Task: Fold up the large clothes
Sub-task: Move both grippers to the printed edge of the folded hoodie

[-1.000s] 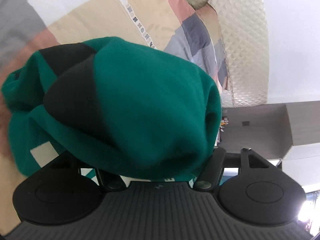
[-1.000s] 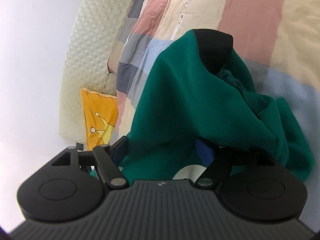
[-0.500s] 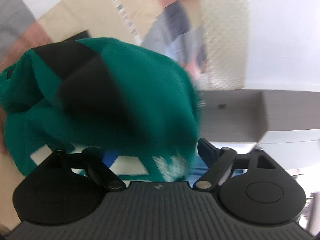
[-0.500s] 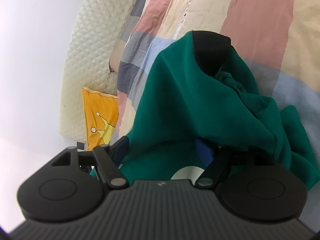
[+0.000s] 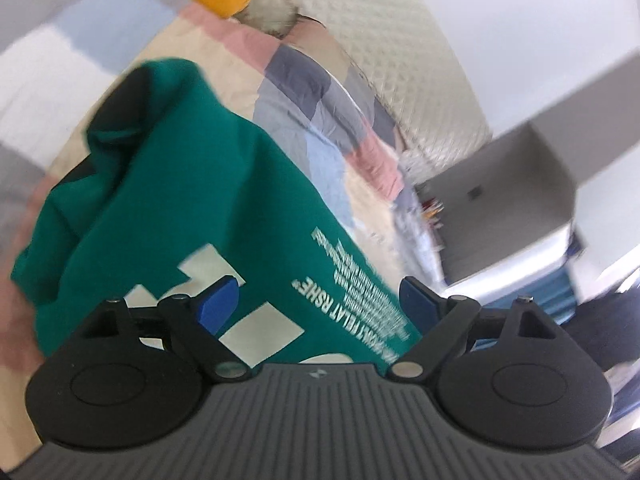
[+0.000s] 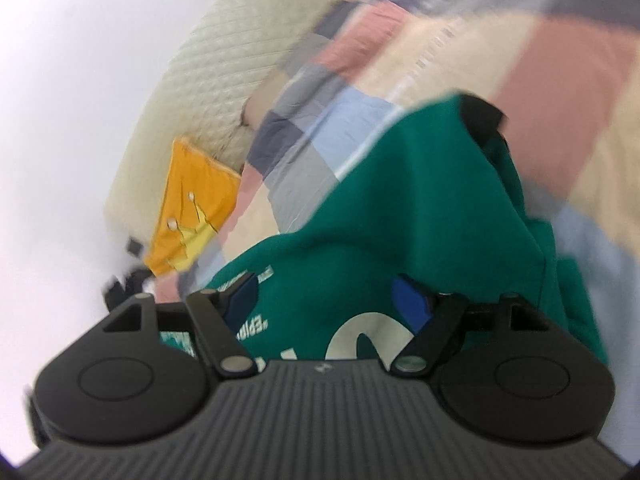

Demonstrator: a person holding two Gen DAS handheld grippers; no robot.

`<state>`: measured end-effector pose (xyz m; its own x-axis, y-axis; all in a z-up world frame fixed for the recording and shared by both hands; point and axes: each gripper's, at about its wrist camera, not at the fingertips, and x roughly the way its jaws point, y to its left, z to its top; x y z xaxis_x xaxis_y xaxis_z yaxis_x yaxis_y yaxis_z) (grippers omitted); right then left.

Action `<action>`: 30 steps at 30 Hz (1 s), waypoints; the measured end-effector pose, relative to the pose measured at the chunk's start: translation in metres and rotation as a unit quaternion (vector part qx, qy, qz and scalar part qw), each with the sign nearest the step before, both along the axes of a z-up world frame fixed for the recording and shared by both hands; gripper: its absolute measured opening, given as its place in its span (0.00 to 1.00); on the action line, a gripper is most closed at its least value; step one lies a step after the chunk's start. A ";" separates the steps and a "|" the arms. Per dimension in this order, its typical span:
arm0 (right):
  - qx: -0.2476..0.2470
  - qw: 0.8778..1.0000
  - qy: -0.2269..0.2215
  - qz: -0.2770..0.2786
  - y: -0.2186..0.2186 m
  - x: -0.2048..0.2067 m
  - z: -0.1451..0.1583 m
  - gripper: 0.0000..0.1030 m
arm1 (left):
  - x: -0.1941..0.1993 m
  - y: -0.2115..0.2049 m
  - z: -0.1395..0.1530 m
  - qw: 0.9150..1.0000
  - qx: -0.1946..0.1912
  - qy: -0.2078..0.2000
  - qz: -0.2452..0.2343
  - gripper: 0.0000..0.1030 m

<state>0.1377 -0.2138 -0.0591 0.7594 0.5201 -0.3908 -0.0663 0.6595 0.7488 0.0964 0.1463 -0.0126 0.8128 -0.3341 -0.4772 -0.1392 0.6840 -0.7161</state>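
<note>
A green sweatshirt (image 5: pixel 168 208) with black cuffs and white print lies bunched on the patchwork bed cover; it also shows in the right wrist view (image 6: pixel 420 216). My left gripper (image 5: pixel 320 302) is open, its blue fingertips (image 5: pixel 218 300) wide apart just above the printed part of the cloth. My right gripper (image 6: pixel 328 294) is open too, its blue fingertips (image 6: pixel 408 296) spread over the printed cloth. Neither holds the cloth. Both views are blurred by motion.
A patchwork bed cover (image 5: pixel 320 92) in pink, beige, grey and blue lies under the sweatshirt. A cream quilted headboard (image 6: pixel 224 52) stands at the back. An orange pillow (image 6: pixel 196 200) leans against it. Grey furniture (image 5: pixel 512 188) stands beside the bed.
Both grippers have opened and let the sweatshirt drop onto the bed. The cloth no longer drapes over the fingers, and its printed side now shows. Both cameras have swung.
</note>
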 end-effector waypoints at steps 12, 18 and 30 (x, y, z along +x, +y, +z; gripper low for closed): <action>-0.240 0.967 -0.089 0.019 0.035 0.023 0.000 0.73 | 0.055 -0.069 -0.023 0.965 0.260 0.011 0.014 0.88; -0.255 0.962 -0.090 0.038 0.039 0.060 -0.011 0.79 | 0.084 -0.050 -0.043 0.964 0.262 0.037 0.003 0.88; -0.278 0.957 -0.072 0.043 0.056 0.093 -0.036 0.81 | 0.140 -0.045 -0.076 0.954 0.289 0.076 -0.006 0.90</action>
<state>0.2305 -0.1575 -0.0947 0.7896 0.3258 -0.5201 -0.2145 0.9405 0.2634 0.2366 0.1014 -0.0891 0.7169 0.0127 -0.6971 -0.2020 0.9607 -0.1902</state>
